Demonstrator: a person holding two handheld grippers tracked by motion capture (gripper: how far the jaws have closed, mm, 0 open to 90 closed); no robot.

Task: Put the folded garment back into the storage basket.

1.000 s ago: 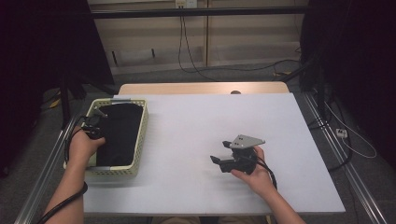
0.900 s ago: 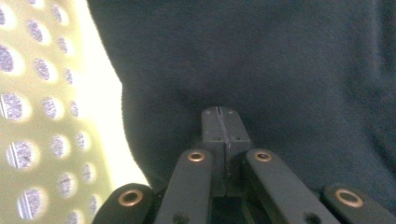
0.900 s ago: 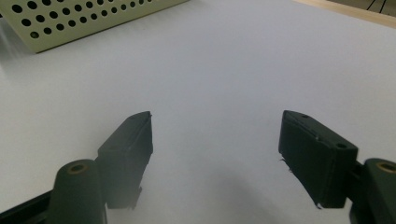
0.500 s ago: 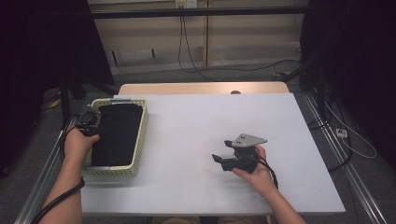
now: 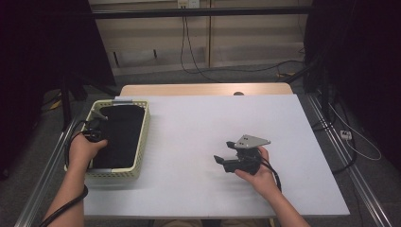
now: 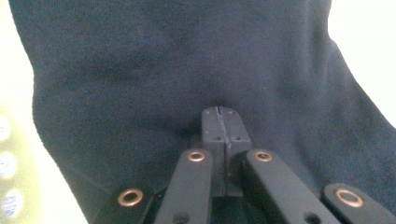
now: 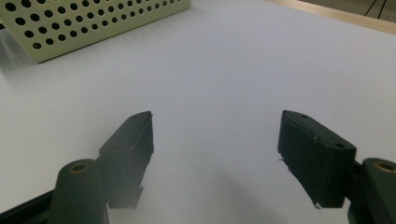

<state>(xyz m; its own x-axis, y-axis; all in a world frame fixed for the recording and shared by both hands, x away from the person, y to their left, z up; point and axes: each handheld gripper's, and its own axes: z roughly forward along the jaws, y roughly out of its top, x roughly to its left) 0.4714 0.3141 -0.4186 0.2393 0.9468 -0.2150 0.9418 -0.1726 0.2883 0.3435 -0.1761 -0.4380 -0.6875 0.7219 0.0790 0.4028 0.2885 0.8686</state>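
High view: basket (image 5: 141,142) beside table (image 5: 198,123) edge

- My left gripper (image 6: 223,125) has its jaws pressed together, tips against the black cloth (image 6: 177,70).
- A pale basket wall (image 6: 11,154) shows blurred at left.

I work in what looks like a lab or recording room. My table (image 5: 302,142) is a plain white sheet with a wooden edge, set in metal rails (image 5: 352,175). Black curtains (image 5: 359,56) hang at both sides. Cables (image 5: 198,52) run down from a wall socket (image 5: 185,4) (more trail over the grey carpet (image 5: 265,75)) past bare panelled walls.
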